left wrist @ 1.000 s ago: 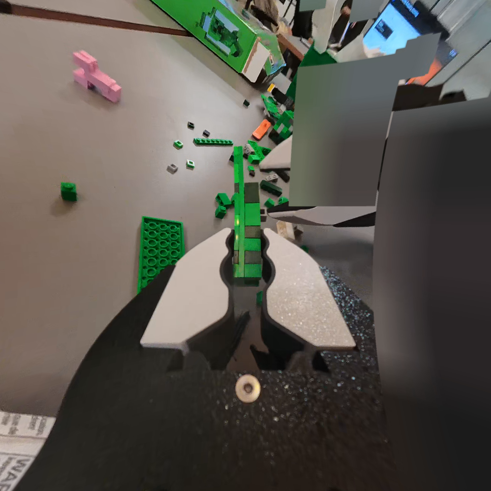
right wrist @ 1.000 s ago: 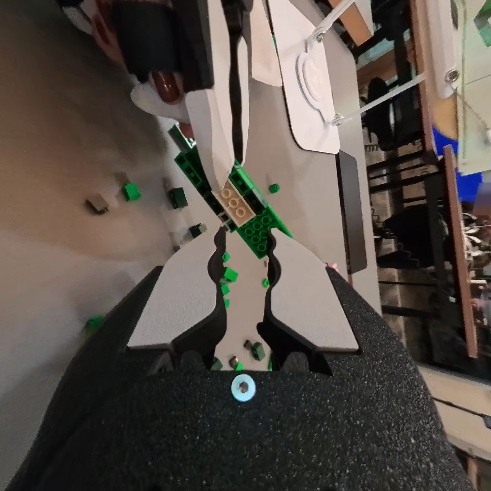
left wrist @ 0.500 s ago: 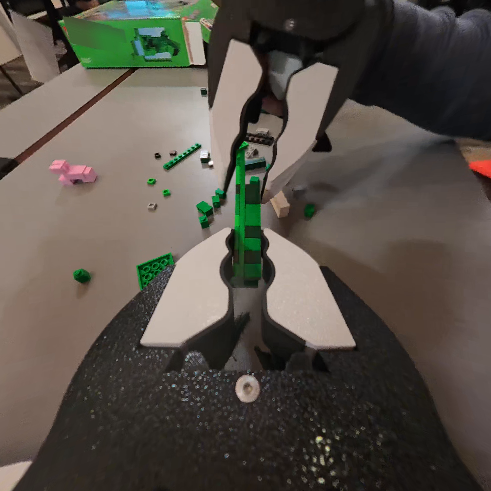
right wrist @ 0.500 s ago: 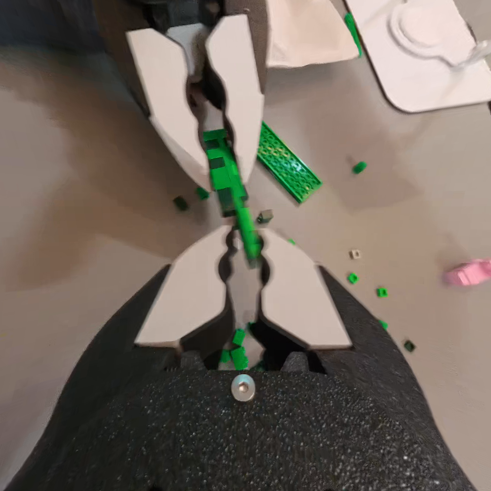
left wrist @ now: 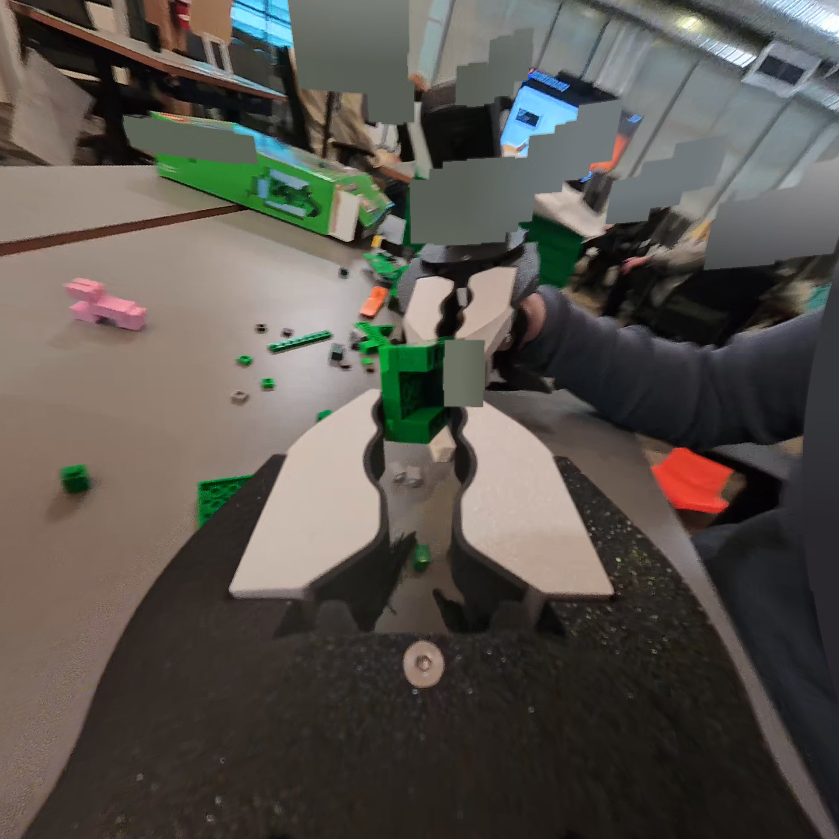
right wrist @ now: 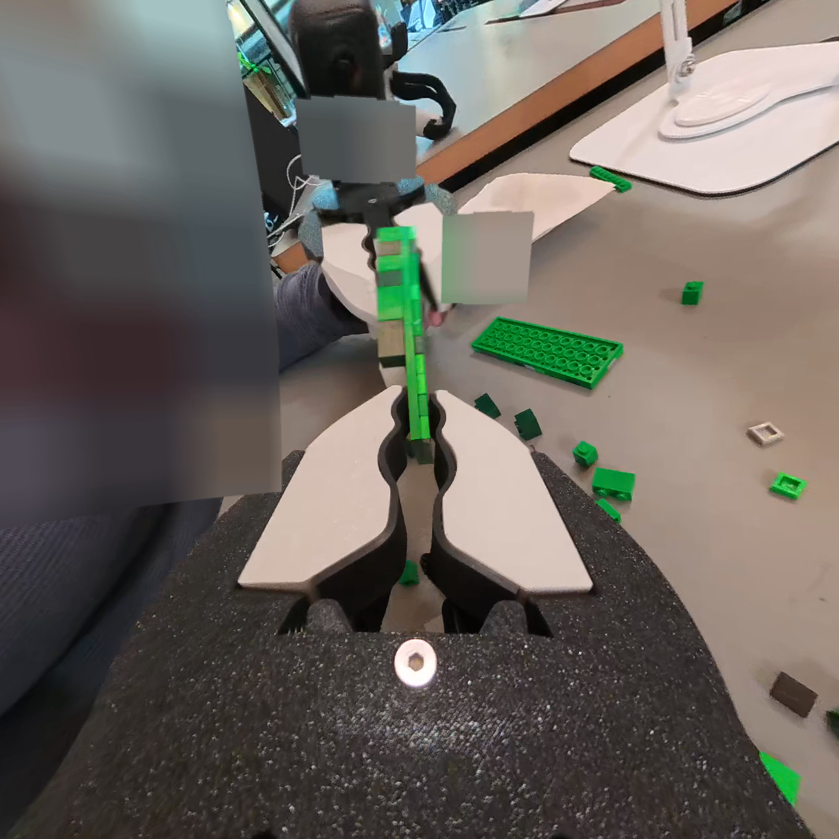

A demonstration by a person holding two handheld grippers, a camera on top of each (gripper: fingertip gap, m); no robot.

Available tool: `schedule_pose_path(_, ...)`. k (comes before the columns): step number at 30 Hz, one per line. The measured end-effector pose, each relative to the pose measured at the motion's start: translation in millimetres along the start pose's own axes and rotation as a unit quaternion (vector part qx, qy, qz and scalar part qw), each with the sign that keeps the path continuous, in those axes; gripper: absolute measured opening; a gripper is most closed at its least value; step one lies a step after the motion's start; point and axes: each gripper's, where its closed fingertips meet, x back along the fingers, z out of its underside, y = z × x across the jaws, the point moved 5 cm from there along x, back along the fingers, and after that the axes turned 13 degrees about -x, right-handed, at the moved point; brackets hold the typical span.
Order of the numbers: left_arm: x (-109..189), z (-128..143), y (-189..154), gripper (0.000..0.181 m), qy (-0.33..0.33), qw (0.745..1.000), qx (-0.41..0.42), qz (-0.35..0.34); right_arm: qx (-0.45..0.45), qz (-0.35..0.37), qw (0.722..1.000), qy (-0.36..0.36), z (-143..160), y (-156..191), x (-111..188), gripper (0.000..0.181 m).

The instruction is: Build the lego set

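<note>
Left wrist view: green lego build (left wrist: 411, 395) now face-on, clamped between left gripper (left wrist: 417, 411) and right gripper (left wrist: 447, 338).

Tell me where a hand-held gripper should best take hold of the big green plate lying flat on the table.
Take the green plate across its narrow width, one jaw on each long edge, near mid-length, coming straight down from above. It lies flat and thin on the table, so only its edges offer purchase, and its long span probably exceeds the jaws' opening.

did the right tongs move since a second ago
Yes. In the right wrist view the right tongs have swung round: the green baseplate, earlier just beyond their tips, now lies off to the right, and they grip the green assembly.
</note>
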Motion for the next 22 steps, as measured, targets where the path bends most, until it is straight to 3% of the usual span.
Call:
schedule_pose_path(3, 2, -3, -2, 0.017, -0.015, 0.998, 0.044, 0.036, 0.035, 0.039, 0.998, -0.017, -4, 0, 0, 0.015)
schedule_pose_path(5, 2, -3, 2, 0.017, -0.012, 0.998, 0.057, 0.008, 0.101, 0.113, 0.988, -0.025, -9, 0, -1, 0.043)
schedule_pose_path(7, 2, -2, 6, 0.017, -0.01, 0.997, 0.079, -0.008, 0.189, 0.196, 0.962, -0.017, -12, 4, -5, 0.056)
schedule_pose_path(11, 2, 3, 12, 0.017, -0.009, 0.99, 0.141, -0.016, 0.391, 0.345, 0.852, 0.048, -11, 13, -25, 0.058)
schedule_pose_path(15, 1, 7, 14, 0.017, -0.011, 0.979, 0.202, -0.006, 0.471, 0.44, 0.757, 0.107, -9, 5, -38, 0.038)
schedule_pose_path(17, 2, 11, 16, 0.017, -0.004, 0.977, 0.211, -0.009, 0.468, 0.44, 0.758, 0.113, -8, 2, -39, 0.037)
schedule_pose_path(22, 0, 13, 15, 0.017, 0.045, 0.99, 0.126, -0.045, 0.409, 0.372, 0.825, 0.121, -4, -5, -37, 0.037)
